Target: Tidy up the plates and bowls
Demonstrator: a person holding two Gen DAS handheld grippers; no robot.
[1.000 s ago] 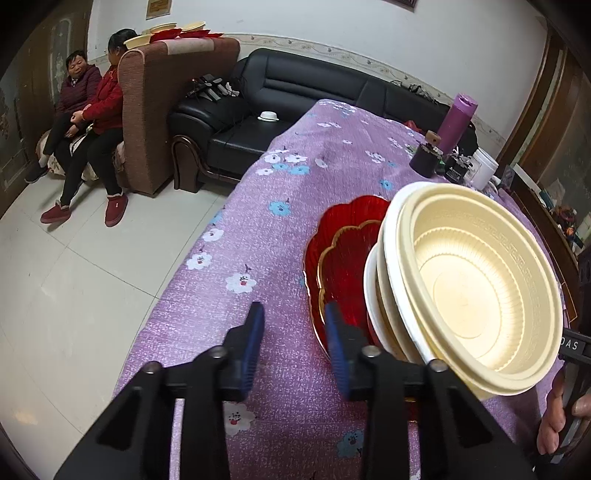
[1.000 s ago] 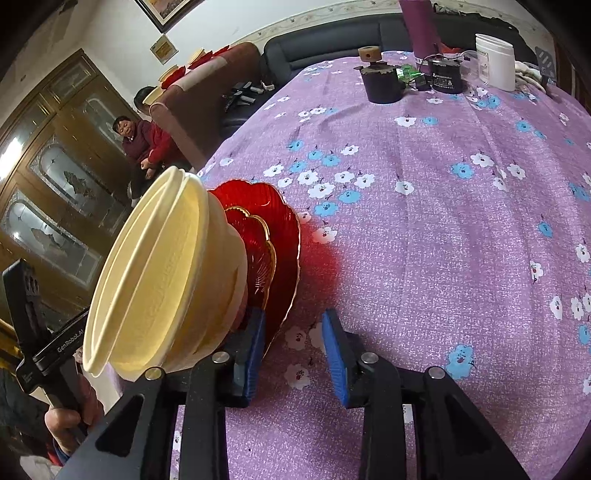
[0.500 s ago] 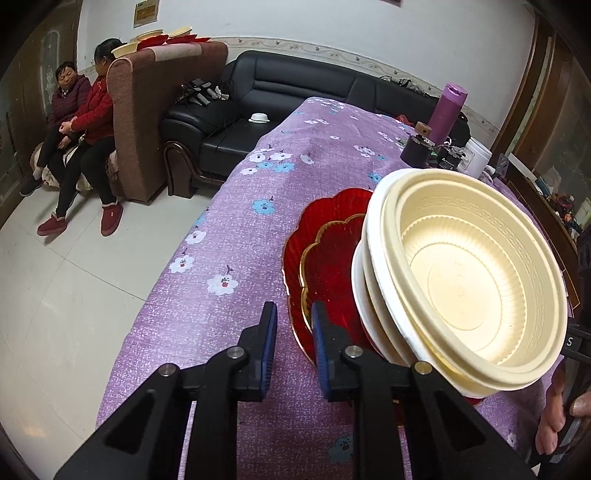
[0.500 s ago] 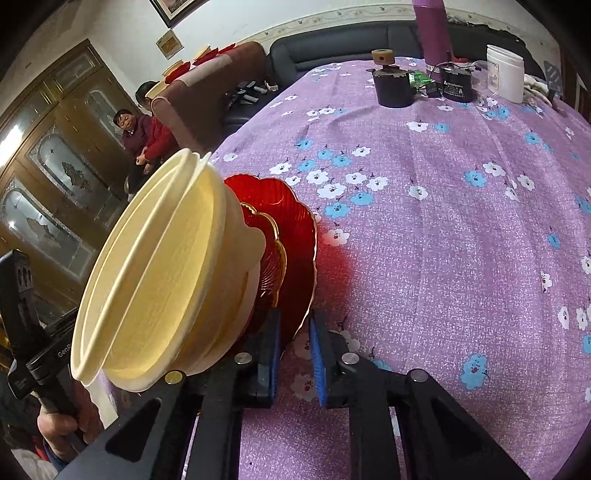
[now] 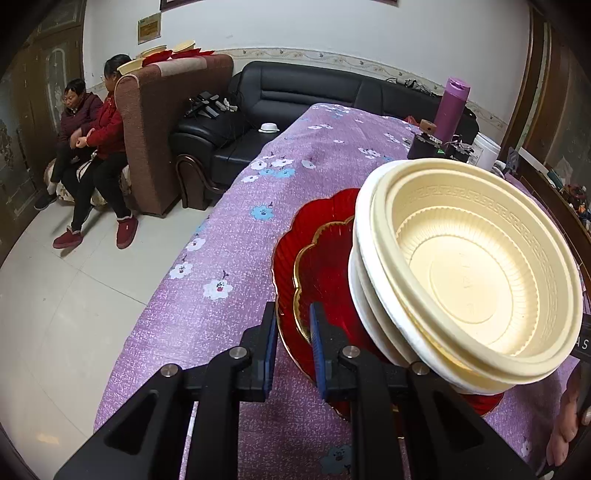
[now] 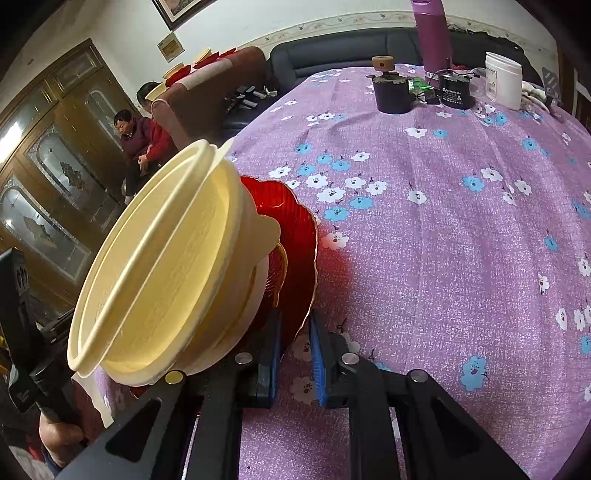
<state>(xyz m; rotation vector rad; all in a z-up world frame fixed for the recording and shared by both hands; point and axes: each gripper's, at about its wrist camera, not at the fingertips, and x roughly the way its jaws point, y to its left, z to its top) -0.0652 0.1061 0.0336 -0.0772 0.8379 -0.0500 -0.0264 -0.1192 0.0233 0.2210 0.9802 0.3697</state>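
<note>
Two red scalloped plates point(image 5: 321, 258) with gold edges carry a nested stack of cream bowls point(image 5: 472, 273). My left gripper point(image 5: 293, 314) is shut on the plates' near rim, with its blue pads on either side of it. From the opposite side, my right gripper point(image 6: 294, 317) is shut on the red plates point(image 6: 295, 221) at their rim, with the cream bowls point(image 6: 166, 266) leaning to its left. The stack looks tilted in both views. I cannot tell whether it still rests on the table. The other gripper and a hand point(image 6: 55, 432) show at the lower left.
The table point(image 6: 443, 240) has a purple flowered cloth. At its far end stand a purple flask point(image 6: 432, 33), a dark pot point(image 6: 391, 92) and a white jar point(image 6: 504, 79). Beyond the table are a black sofa point(image 5: 295, 96), a brown armchair point(image 5: 159, 122) and two seated people point(image 5: 92, 147).
Both grippers' jaws have narrowed from wide apart onto the red plates' rim. The stack has stayed between the two grippers.
</note>
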